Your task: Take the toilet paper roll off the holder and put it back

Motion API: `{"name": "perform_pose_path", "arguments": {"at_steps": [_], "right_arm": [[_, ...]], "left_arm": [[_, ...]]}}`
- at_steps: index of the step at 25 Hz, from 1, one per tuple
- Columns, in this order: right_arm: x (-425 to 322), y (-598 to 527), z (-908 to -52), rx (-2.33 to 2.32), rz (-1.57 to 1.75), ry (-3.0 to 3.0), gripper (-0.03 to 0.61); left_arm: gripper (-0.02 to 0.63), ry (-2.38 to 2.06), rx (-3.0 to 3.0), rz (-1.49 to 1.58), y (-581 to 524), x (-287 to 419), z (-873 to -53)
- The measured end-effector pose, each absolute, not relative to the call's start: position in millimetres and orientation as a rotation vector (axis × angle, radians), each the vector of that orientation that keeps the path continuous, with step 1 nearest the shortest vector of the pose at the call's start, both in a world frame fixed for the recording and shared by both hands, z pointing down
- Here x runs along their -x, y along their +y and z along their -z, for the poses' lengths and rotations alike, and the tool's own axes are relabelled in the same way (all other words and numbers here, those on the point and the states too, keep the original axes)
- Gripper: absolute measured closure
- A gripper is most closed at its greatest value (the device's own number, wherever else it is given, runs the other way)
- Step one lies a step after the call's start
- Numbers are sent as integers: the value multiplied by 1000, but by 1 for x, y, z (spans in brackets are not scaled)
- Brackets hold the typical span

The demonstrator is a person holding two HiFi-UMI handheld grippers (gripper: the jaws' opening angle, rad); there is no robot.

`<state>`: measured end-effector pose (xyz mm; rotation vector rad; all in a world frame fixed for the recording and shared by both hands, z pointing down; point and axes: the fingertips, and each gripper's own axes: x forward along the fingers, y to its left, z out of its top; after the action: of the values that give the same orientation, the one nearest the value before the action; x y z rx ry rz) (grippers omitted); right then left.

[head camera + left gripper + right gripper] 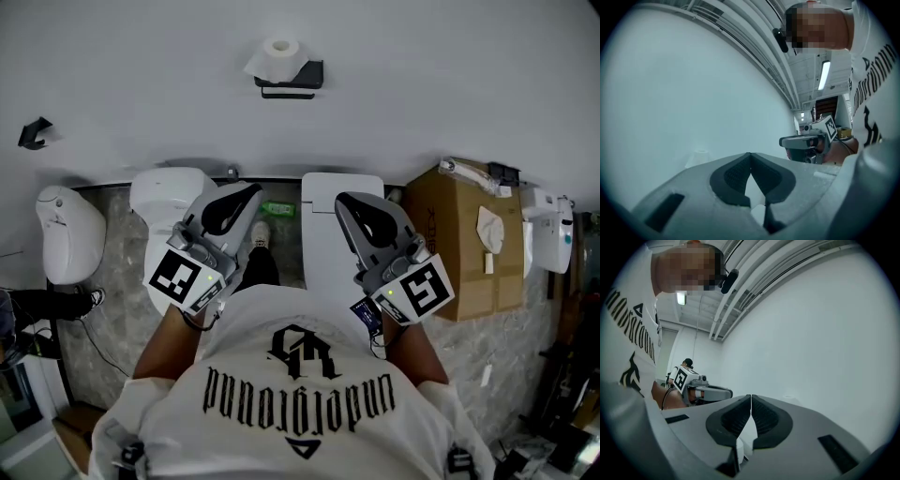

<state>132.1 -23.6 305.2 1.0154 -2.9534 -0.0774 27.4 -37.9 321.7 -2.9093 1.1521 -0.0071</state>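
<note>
A white toilet paper roll sits on a black holder high on the white wall, a loose sheet hanging at its left. Both grippers are held level in front of the person's chest, well short of the wall and apart from the roll. My left gripper is shut with nothing between its jaws, and its tips meet in the left gripper view. My right gripper is shut and empty too, its tips closed in the right gripper view. The roll shows faintly ahead of the left jaws.
Below the wall stands a white toilet at the left, with a white upright panel beside it. A cardboard box stands at the right, a white rounded fixture at far left, and a black hook is on the wall.
</note>
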Motion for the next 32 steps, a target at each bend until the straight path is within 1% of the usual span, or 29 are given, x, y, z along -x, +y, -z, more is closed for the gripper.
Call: {"name": "perform_pose_path", "arguments": {"at_steps": [6,19,23,29,32], "right_arm": [[-128,-63,-308,-1064,60,-2934,563],[-92,-164,-314,-1061,38,-2919,557],[-81,-192,-316,-1064,4,-2915,487],[-67,-231,-318,-1108,-28,-2901,418],[-60,-250,-321,-1121,-62,-2900,369]], "left_arm": [[600,1080,2940,8,-79,-30,-322],[600,1033,2978,27,-179,-5,-327],[600,1002,2994,32,-204,-1,-327],[600,971,3005,39,-238,12,-325],[600,956,3005,33,-254,18,-324]]}}
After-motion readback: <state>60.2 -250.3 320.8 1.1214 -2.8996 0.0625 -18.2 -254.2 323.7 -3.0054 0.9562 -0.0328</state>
